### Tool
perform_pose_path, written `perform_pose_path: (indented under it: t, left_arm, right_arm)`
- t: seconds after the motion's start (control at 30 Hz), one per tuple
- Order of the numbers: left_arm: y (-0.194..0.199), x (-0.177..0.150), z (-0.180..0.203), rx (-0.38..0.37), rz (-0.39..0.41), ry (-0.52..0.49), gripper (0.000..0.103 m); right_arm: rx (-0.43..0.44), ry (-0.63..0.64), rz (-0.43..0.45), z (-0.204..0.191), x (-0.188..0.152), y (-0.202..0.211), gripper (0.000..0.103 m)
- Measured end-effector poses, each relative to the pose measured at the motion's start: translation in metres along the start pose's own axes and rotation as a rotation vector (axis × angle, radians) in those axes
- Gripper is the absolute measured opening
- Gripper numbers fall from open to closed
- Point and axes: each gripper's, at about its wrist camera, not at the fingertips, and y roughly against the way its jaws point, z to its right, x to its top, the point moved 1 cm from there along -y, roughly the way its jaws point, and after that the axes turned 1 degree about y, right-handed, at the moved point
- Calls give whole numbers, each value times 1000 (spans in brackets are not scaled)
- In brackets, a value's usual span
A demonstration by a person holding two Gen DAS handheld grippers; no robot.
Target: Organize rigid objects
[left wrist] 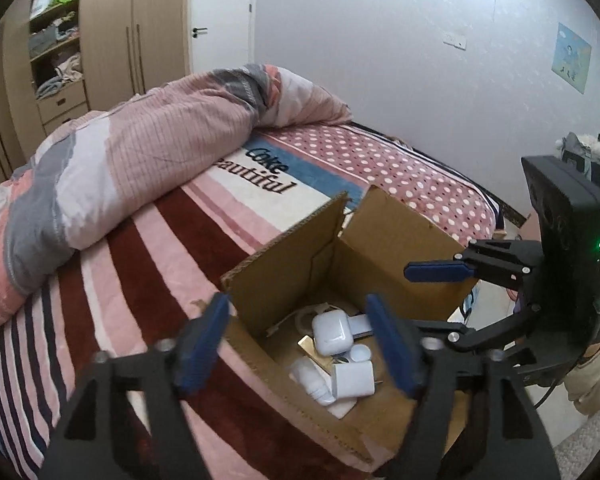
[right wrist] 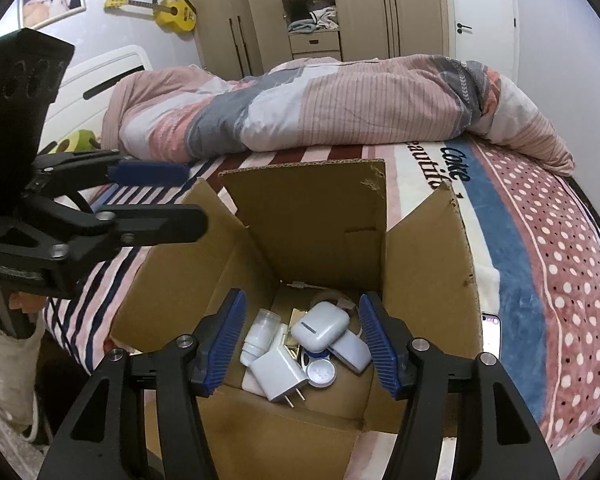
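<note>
The left gripper (left wrist: 300,344) is wide apart and holds nothing. The cardboard box (right wrist: 324,216) sits on the striped bed blanket (left wrist: 112,280). Inside lie a small bottle (right wrist: 260,334), a white plug charger (right wrist: 278,374) and an earbud case (right wrist: 320,326). The right gripper (right wrist: 302,346) is wide too, above the box.

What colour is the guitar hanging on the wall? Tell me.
Yellow. The guitar hangs left of the wardrobe, seen only in the right wrist view.
</note>
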Motion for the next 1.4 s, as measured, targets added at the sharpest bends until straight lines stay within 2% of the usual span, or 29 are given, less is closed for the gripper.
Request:
perform_pose_path:
  t: [0.17,0.2,0.23,0.3,0.4,0.57,0.77,1.0,1.4]
  left_arm:
    - [26,-7,-7,49,57,26,88]
    - [31,-8,-8,66,68,34,92]
    - [38,-11,-9,92,81,44,93]
    - [51,-16,-12,144,108,59,98]
    - [72,-29,-17,203,154,88,102]
    - [104,-59,-38,266,212,209,102]
    - [124,-95,-58,410,254,328,102]
    - [128,-114,-75,447,255,393,102]
    - [132,-115,-76,468,264,390,102]
  right_arm:
    - [28,12,19,-6,3,4,71]
    - [30,18,26,-8,4,5,79]
    - [33,31,41,-11,5,8,86]
    - [38,68,75,-19,9,15,95]
    - [24,111,134,-32,11,26,103]
    - [73,150,204,-47,13,38,103]
    - [135,157,277,-56,13,47,103]
    - [140,164,287,-58,13,40,103]
    - [146,151,274,-57,13,36,103]
